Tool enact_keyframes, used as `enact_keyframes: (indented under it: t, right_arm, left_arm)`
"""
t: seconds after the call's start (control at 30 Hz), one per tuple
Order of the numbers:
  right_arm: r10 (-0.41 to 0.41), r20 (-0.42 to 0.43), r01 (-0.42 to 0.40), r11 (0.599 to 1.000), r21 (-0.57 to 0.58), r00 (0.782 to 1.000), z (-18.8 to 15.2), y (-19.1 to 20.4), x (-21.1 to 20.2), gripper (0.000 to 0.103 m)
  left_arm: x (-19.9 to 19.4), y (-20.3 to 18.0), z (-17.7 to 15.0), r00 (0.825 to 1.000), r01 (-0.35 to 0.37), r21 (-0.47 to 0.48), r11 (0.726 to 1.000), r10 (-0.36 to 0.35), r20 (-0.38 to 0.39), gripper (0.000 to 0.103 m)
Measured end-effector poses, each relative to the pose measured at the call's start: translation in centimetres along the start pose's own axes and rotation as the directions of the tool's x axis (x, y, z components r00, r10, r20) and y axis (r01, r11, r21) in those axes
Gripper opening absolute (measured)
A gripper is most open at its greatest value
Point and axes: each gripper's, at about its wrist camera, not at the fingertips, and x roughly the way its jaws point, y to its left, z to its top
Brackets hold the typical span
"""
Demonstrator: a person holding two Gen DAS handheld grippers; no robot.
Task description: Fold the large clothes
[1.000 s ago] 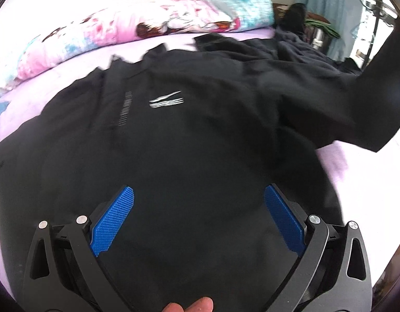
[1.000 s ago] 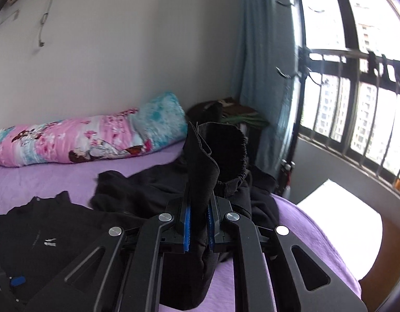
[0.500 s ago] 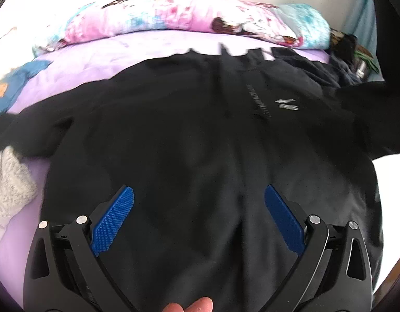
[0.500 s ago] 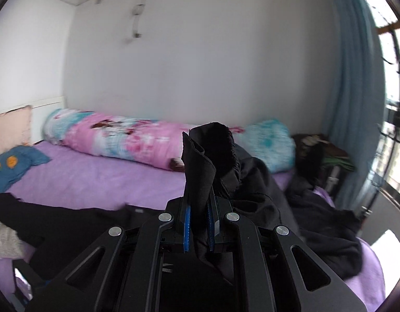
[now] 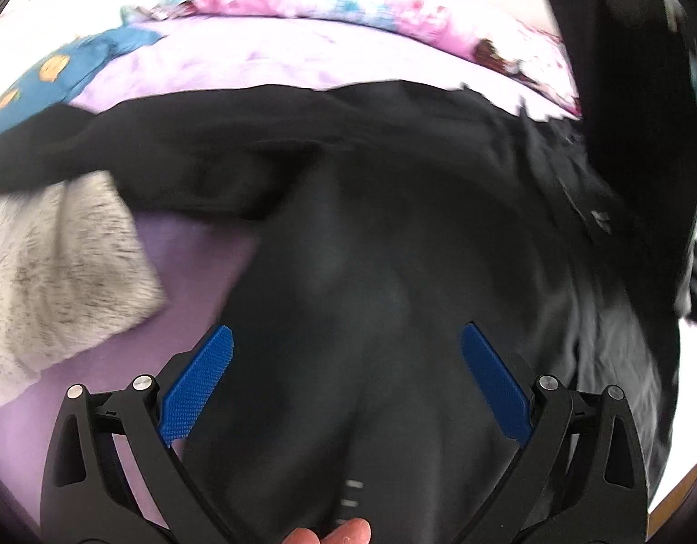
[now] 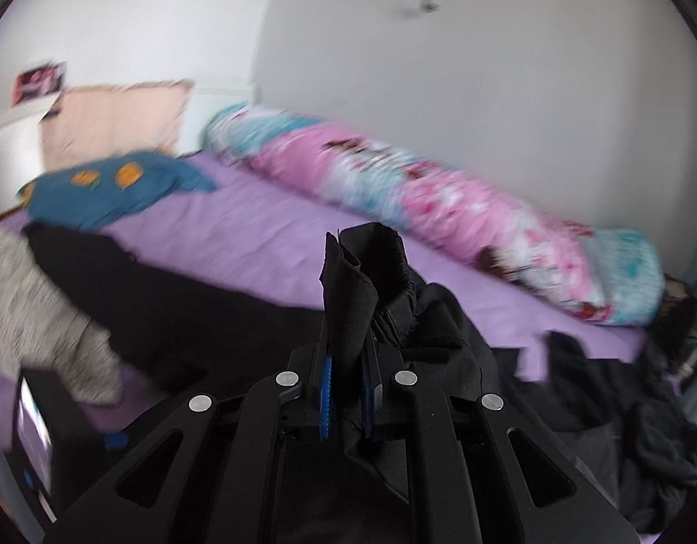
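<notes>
Bed sheet [image 6: 267, 235]: smooth lilac cloth, mostly flat. On it lies the black jacket [image 5: 371, 235], matte, soft, spread wide with shallow creases; small white print shows near 3 o'clock in the left wrist view. One sleeve runs out toward 9 o'clock, across the sheet.

Left gripper [image 5: 346, 390]: jaws spread wide, nothing between them. Its blue pads [image 5: 199, 390] are ribbed, wedge-shaped, on black angular arms. The jacket body fills the frame from centre to 6 o'clock, directly below and ahead of the open jaws; contact cannot be told. Two fingertips [image 5: 330, 535] of the person show at 6 o'clock.

Right gripper [image 6: 346, 401]: jaws drawn together and clamped on a fold of the same black jacket, at a gathered, elasticated edge, probably a cuff [image 6: 362, 281]. The fabric stands up from the pads as a bunched, pleated tuft and trails back under the gripper toward 5 o'clock.

Grey fuzzy garment [image 5: 54, 272]: nubbly, pale, heathered, lying at 9 o'clock beside the jacket sleeve, which overlaps it along its upper edge.

Long bolster pillow [image 6: 439, 199]: cylindrical, pink and turquoise floral print, along the wall from 12 to 3 o'clock in the right wrist view.

Blue cloth with orange patches [image 6: 113, 190]: at 10 o'clock, on the sheet. Both views are motion-blurred.
</notes>
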Motion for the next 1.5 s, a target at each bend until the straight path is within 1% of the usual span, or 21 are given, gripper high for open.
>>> enact_keyframes:
  t: [0.1,0.2,0.37,0.5,0.53,0.57,0.6,0.63,0.67,0.7,0.8,0.87,0.97,1.03,1.07,1.13,1.23,1.3,1.4,1.47,1.5]
  right_arm:
    - [0.037,-0.056,-0.04,0.998,-0.058,0.998,-2.8,2.5,2.4,0.01]
    - [0.072,-0.121,-0.08,0.995,-0.061,0.99,-5.9,3.9,4.8,0.01]
    - [0.126,-0.161,-0.141,0.986,-0.084,0.979,-9.2,5.6,6.1,0.011]
    - [0.17,-0.215,-0.19,0.979,-0.075,0.962,-11.5,6.5,7.4,0.017]
    - [0.178,-0.229,-0.201,0.976,-0.081,0.957,-12.0,6.9,7.8,0.021]
    - [0.199,-0.252,-0.227,0.97,-0.087,0.947,-12.8,7.4,8.1,0.033]
    - [0.223,-0.256,-0.25,0.965,-0.079,0.941,-13.2,7.6,7.9,0.04]
    - [0.224,-0.247,-0.252,0.964,-0.088,0.943,-13.4,7.8,7.5,0.053]
    - [0.22,-0.247,-0.251,0.962,-0.104,0.944,-13.4,8.1,6.9,0.077]
    - [0.222,-0.246,-0.255,0.96,-0.113,0.944,-13.4,8.2,6.3,0.086]
    - [0.258,-0.172,-0.281,0.951,-0.13,0.951,-13.1,7.5,1.8,0.091]
    - [0.24,-0.14,-0.259,0.956,-0.139,0.961,-13.3,5.7,-1.3,0.093]
    - [0.17,-0.118,-0.18,0.981,-0.078,0.978,-13.9,0.3,-4.8,0.095]
    - [0.09,-0.112,-0.092,0.996,-0.014,0.99,-14.4,-3.9,-6.2,0.097]
    - [0.028,-0.118,-0.024,0.999,0.034,0.993,-14.7,-6.7,-6.8,0.097]
    - [-0.071,-0.13,0.086,0.99,0.116,0.989,-15.3,-11.5,-7.6,0.097]
    - [-0.235,-0.17,0.271,0.933,0.236,0.957,-16.4,-18.4,-7.9,0.097]
    - [-0.258,-0.201,0.307,0.911,0.274,0.945,-17.1,-20.8,-6.9,0.097]
    - [-0.261,-0.232,0.321,0.905,0.28,0.937,-18.6,-22.4,-5.0,0.097]
    - [-0.24,-0.24,0.304,0.91,0.282,0.941,-19.2,-22.8,-3.4,0.097]
    - [-0.199,-0.234,0.267,0.913,0.31,0.952,-19.6,-23.0,-2.7,0.097]
  left_arm:
    - [-0.2,2.0,1.0,1.0,-0.019,-0.051,0.999,0.02,0.01,0.097]
    - [-0.1,3.1,1.5,1.0,-0.026,-0.078,0.997,0.026,-0.006,0.097]
    - [-0.2,4.0,2.5,0.999,-0.051,-0.085,0.995,0.051,0.004,0.097]
    - [-0.4,4.2,2.9,0.998,-0.063,-0.098,0.993,0.065,0.017,0.097]
    - [-0.6,4.0,3.0,0.998,-0.058,-0.093,0.994,0.06,0.022,0.097]
    - [-0.6,3.8,3.0,0.998,-0.054,-0.086,0.995,0.057,0.027,0.097]
    - [-0.4,3.8,3.1,0.997,-0.066,-0.082,0.994,0.068,0.026,0.097]
    - [-0.3,3.7,3.1,0.997,-0.067,-0.081,0.994,0.069,0.024,0.097]
    - [-0.2,3.8,3.2,0.998,-0.054,-0.09,0.995,0.056,0.022,0.097]
    - [0.0,3.8,3.4,0.999,-0.037,-0.1,0.994,0.039,0.017,0.097]
    - [-0.1,3.0,4.2,0.999,-0.007,-0.107,0.994,0.01,0.03,0.097]
    - [-0.3,1.8,4.7,0.999,0.018,-0.095,0.995,-0.014,0.046,0.097]
    - [-0.3,-1.0,5.1,0.996,0.06,-0.053,0.997,-0.056,0.068,0.097]
    - [0.0,-3.6,5.0,0.994,0.087,0.0,0.996,-0.087,0.067,0.097]
    - [0.3,-4.9,4.9,0.992,0.109,0.024,0.994,-0.11,0.06,0.097]
    - [1.0,-7.7,4.7,0.984,0.168,0.077,0.983,-0.171,0.047,0.097]
    - [1.9,-12.0,4.3,0.976,0.192,0.198,0.961,-0.208,0.064,0.097]
    - [2.4,-13.9,4.0,0.974,0.189,0.249,0.95,-0.213,0.074,0.097]
    - [3.9,-16.7,3.4,0.976,0.182,0.301,0.936,-0.209,0.059,0.097]
    - [5.3,-17.7,3.1,0.976,0.201,0.312,0.929,-0.215,0.013,0.097]
    - [6.2,-17.8,3.1,0.981,0.187,0.317,0.93,-0.195,-0.006,0.097]
